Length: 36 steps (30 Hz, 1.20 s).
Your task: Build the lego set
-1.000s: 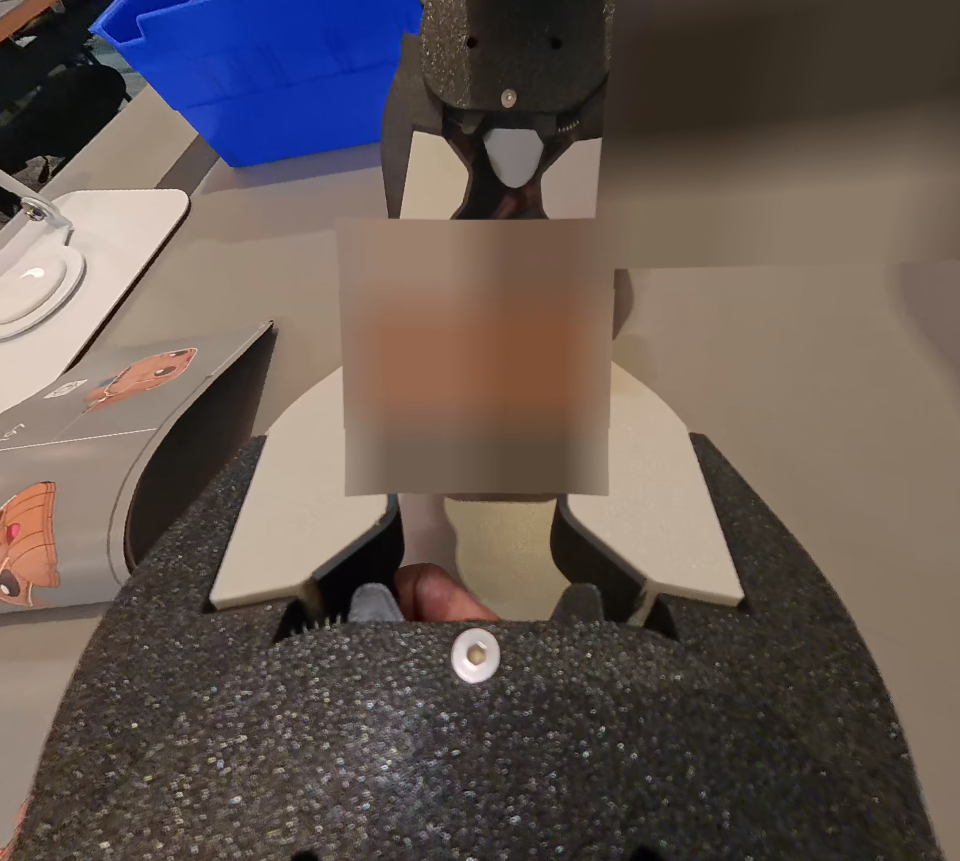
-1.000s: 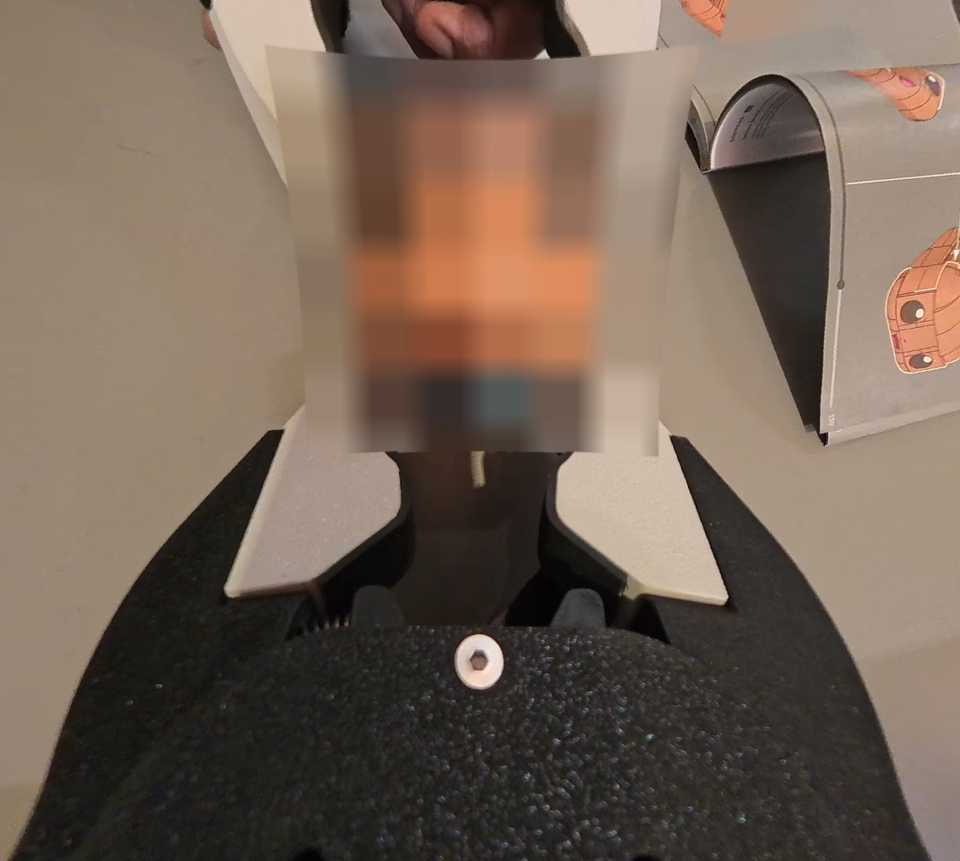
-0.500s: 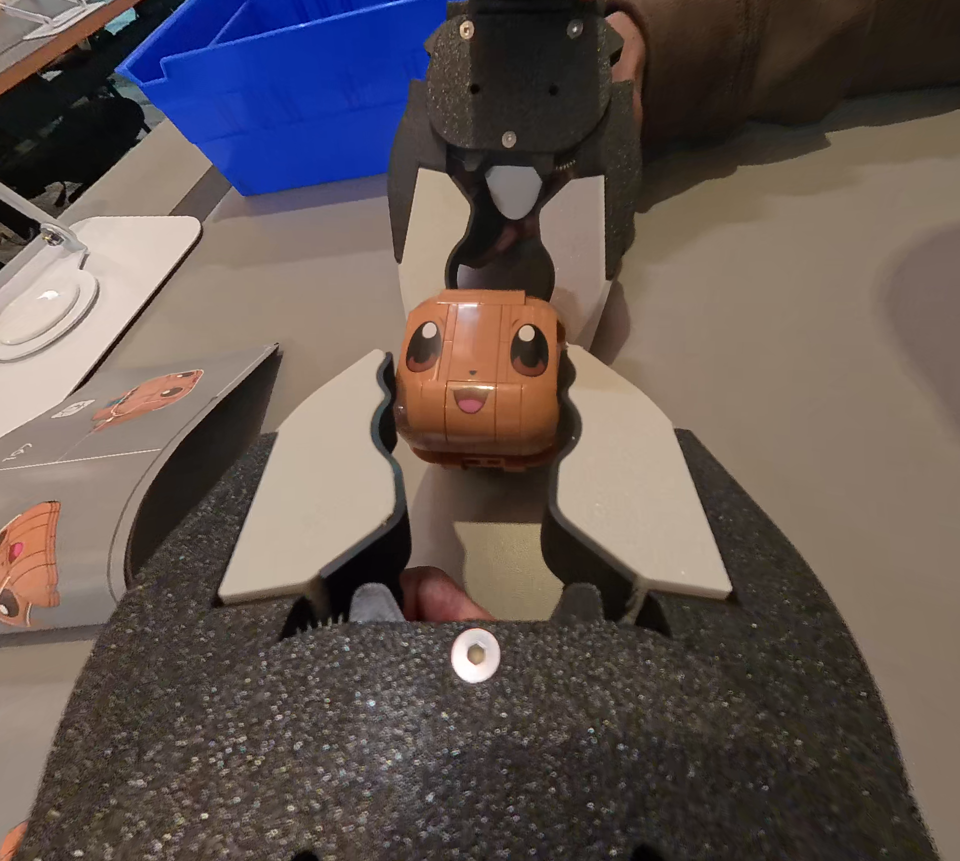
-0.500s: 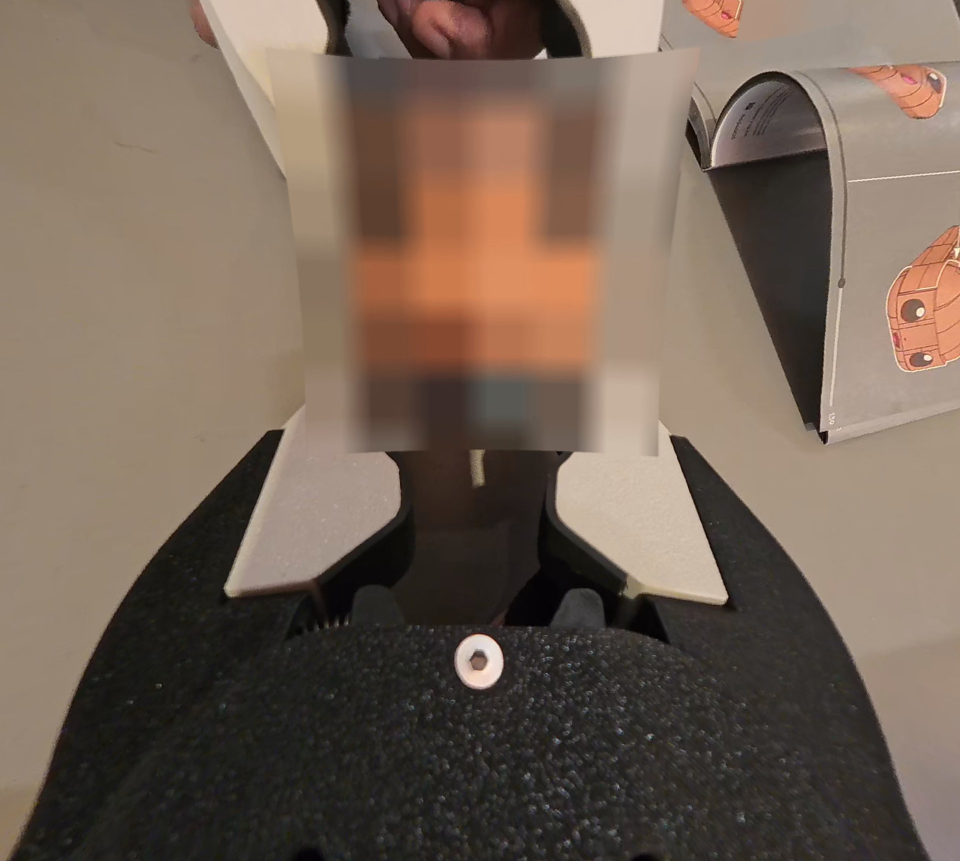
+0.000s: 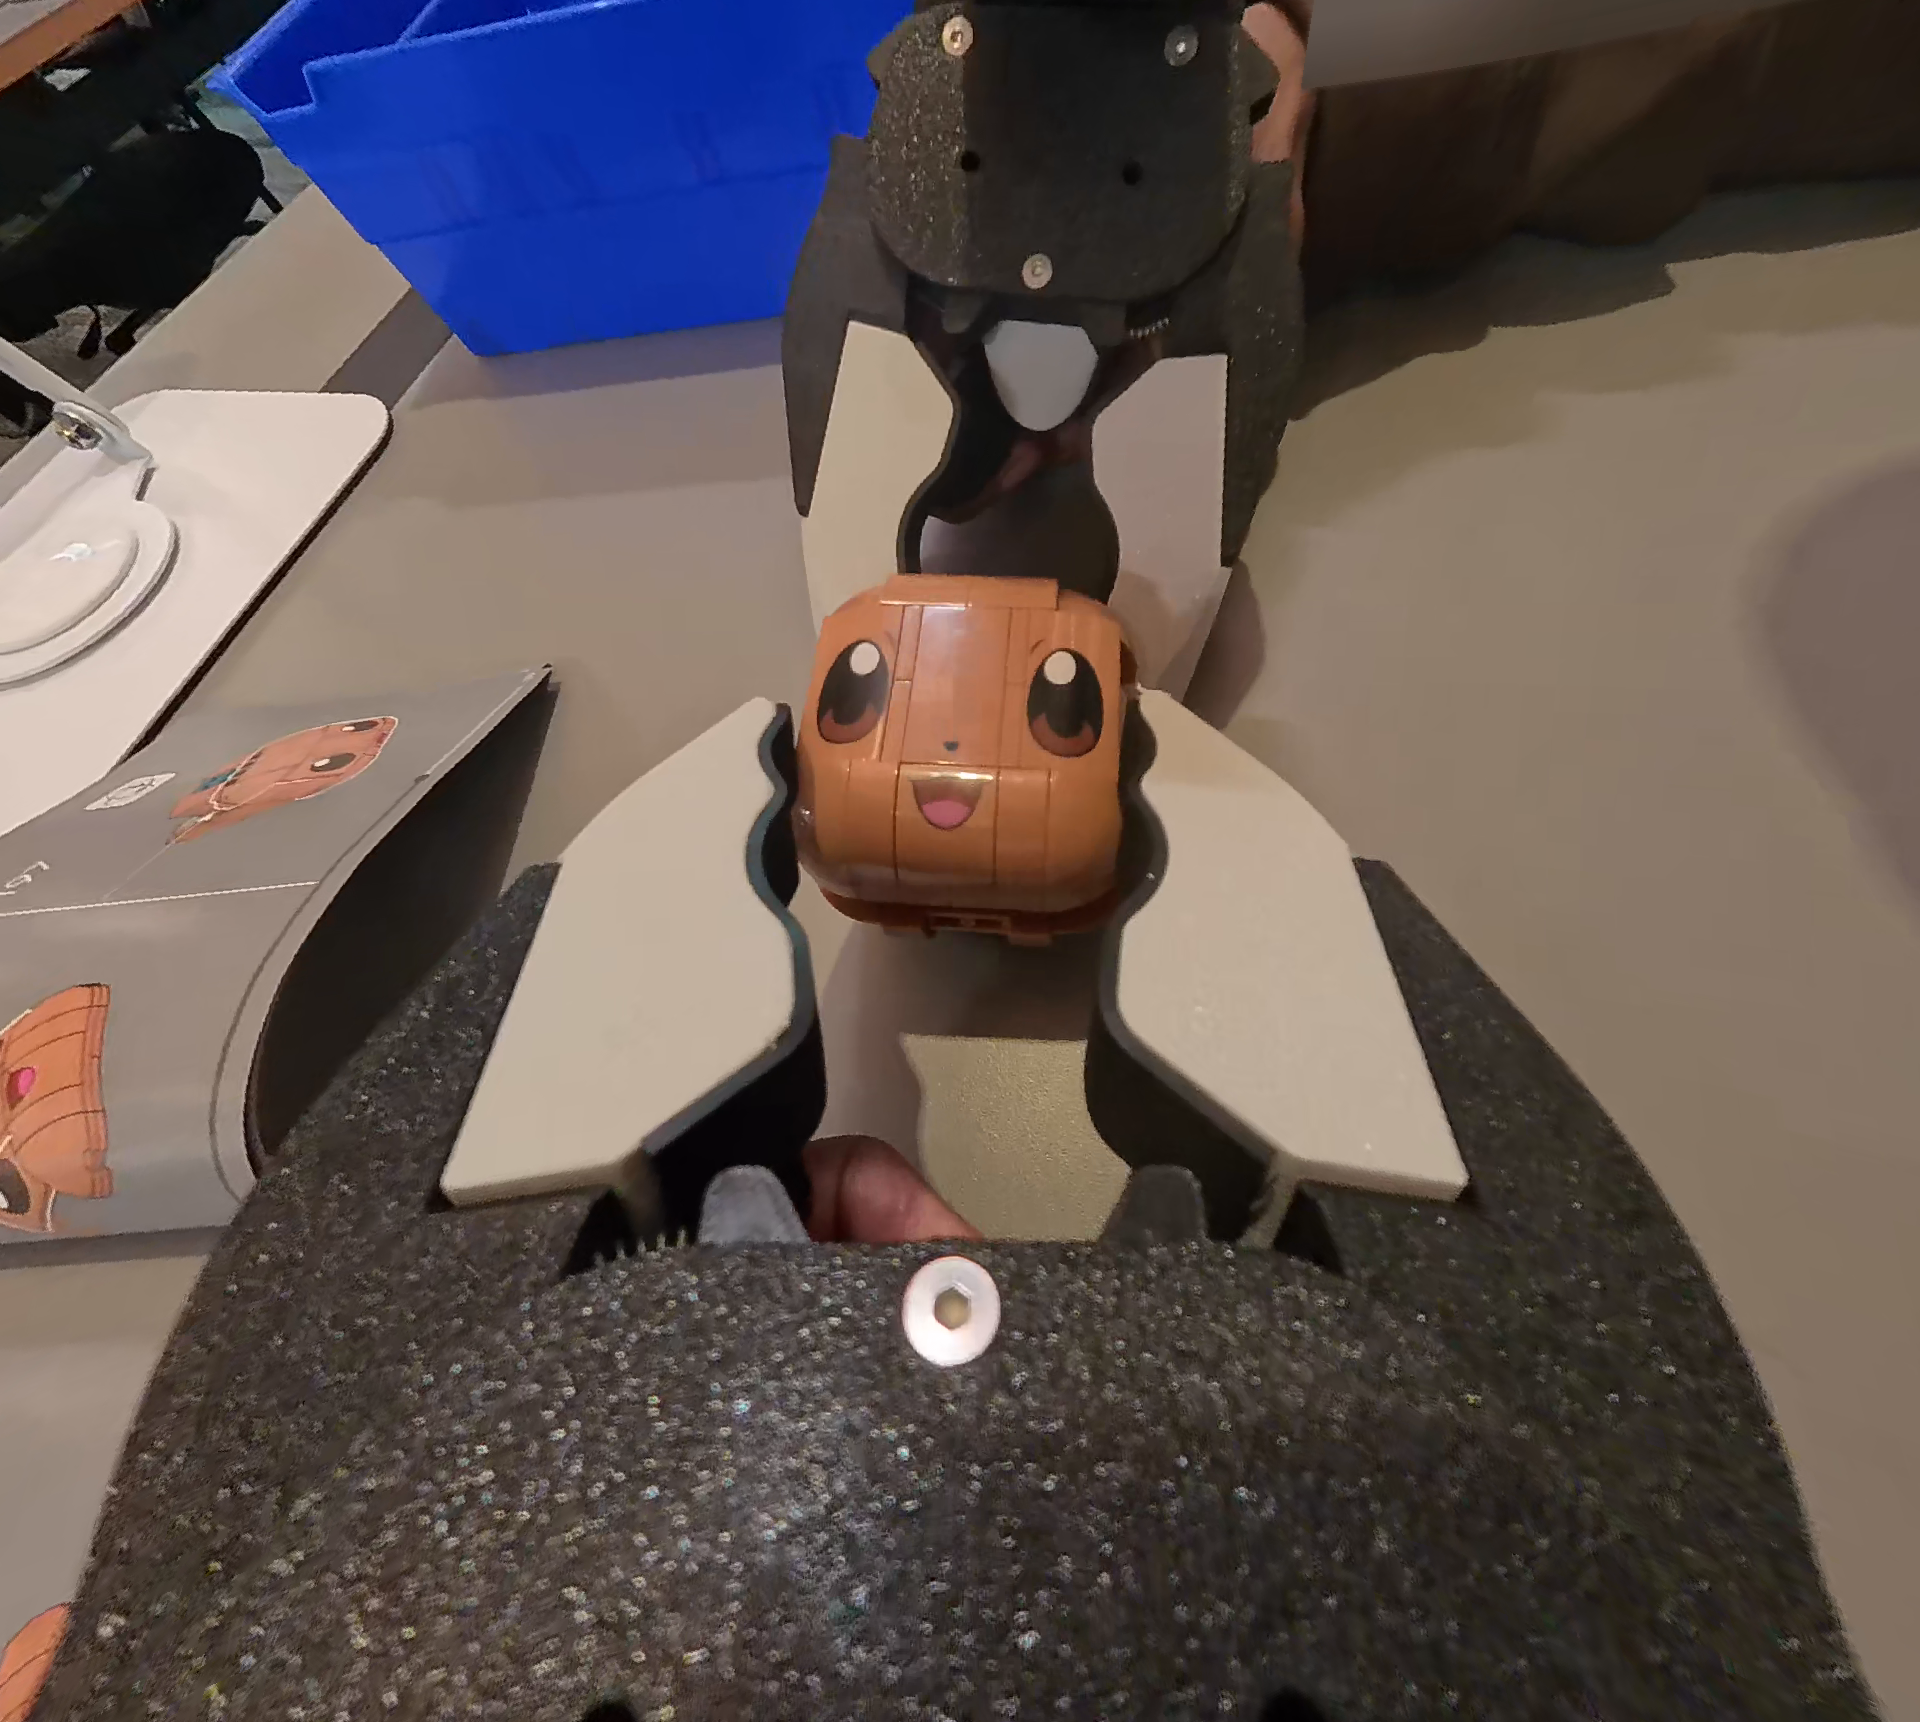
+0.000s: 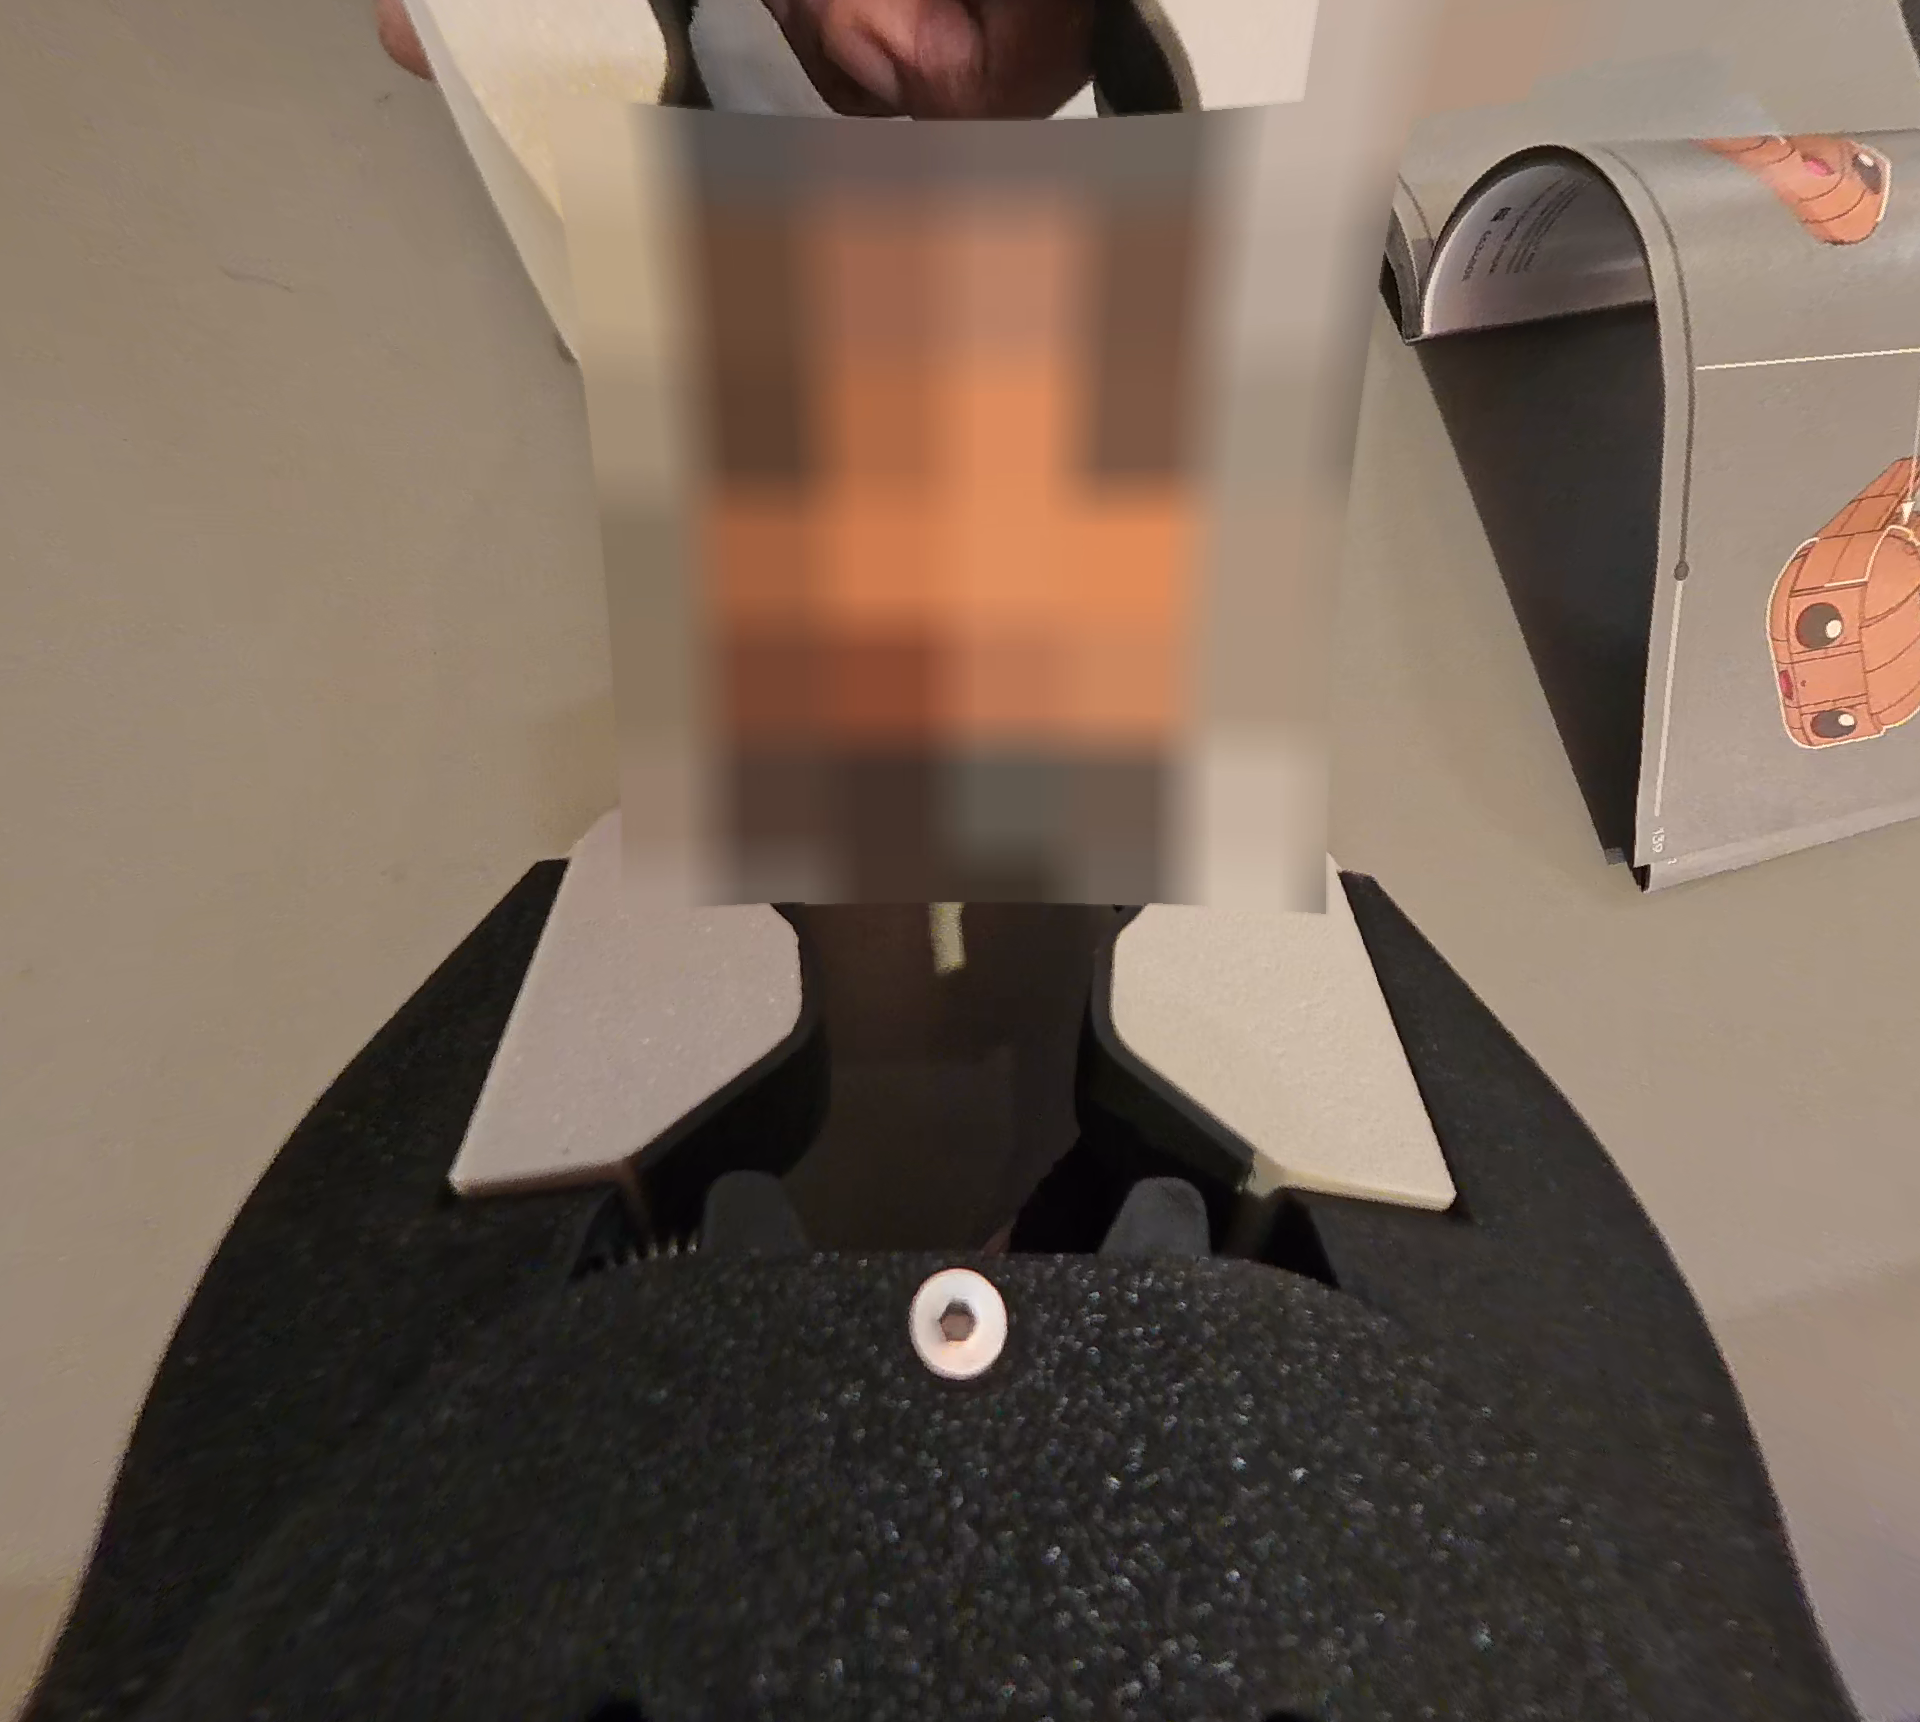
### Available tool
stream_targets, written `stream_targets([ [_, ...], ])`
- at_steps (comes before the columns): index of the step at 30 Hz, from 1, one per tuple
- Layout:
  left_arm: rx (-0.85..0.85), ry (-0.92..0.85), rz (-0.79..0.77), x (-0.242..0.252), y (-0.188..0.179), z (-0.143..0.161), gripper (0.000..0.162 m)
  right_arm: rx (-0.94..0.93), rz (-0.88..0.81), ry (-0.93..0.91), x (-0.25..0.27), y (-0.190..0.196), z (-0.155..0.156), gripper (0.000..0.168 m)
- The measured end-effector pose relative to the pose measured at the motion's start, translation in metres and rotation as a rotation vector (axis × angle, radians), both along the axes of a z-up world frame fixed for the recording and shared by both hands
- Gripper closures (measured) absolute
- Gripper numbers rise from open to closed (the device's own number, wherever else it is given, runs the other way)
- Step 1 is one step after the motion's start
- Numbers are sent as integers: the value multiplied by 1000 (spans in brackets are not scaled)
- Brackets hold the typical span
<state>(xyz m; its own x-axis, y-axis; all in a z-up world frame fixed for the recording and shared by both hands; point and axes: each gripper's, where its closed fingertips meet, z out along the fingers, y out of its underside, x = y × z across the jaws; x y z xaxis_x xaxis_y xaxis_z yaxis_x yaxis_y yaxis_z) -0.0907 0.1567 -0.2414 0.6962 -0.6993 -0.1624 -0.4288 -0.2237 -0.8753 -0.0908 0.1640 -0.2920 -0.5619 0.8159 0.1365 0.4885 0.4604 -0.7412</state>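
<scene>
**Both grippers on the brown brick head, mid-table**

Left wrist view: the left gripper (image 5: 961, 799) sat at frame centre with its grey fingers (image 5: 665, 934) pressed against both sides of a brown brick-built head (image 5: 961, 768), so it was clenched on it. The head faced the camera, upright, with two big eyes and an open mouth, raised just off the grey table (image 5: 1558, 737). The right gripper (image 5: 1013, 623) came in from the upper centre, pointing toward the camera, its grey fingers reaching to the back of the head; contact there was hidden behind the head. A brown sleeve (image 5: 1558, 145) lay at upper right. A blue bin (image 5: 582, 114) stood at upper left, well apart from the head. An open instruction booklet (image 5: 208, 893) lay curled at the left edge, and a white tray (image 5: 260, 467) sat above it.

Right wrist view: a mosaic patch covered the middle of the frame, over the fingertips. Only the finger bases showed, set apart; I could not tell whether the right gripper was gripping the head. The booklet (image 6: 1766, 446) arched at the right edge. A person's fingers (image 6: 894, 31) showed at top centre, behind the left gripper's frame.
</scene>
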Motion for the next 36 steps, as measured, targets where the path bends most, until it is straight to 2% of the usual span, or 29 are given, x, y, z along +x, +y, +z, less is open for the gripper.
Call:
stream_targets([
  [18,-40,70,12,1,1,-4,102,5,0,6,0,0,0,112],
  [25,-21,24,-9,3,-1,-1,102,6,0,11,0,-1,1,112],
  [29,49,-102,-18,5,-2,20,101,6,0,12,0,-1,1,112],
  [31,44,-140,-7,4,0,22,106,6,0,12,0,-1,1,112],
  [36,3,-122,12,2,3,5,117,3,1,11,0,-1,1,112],
])
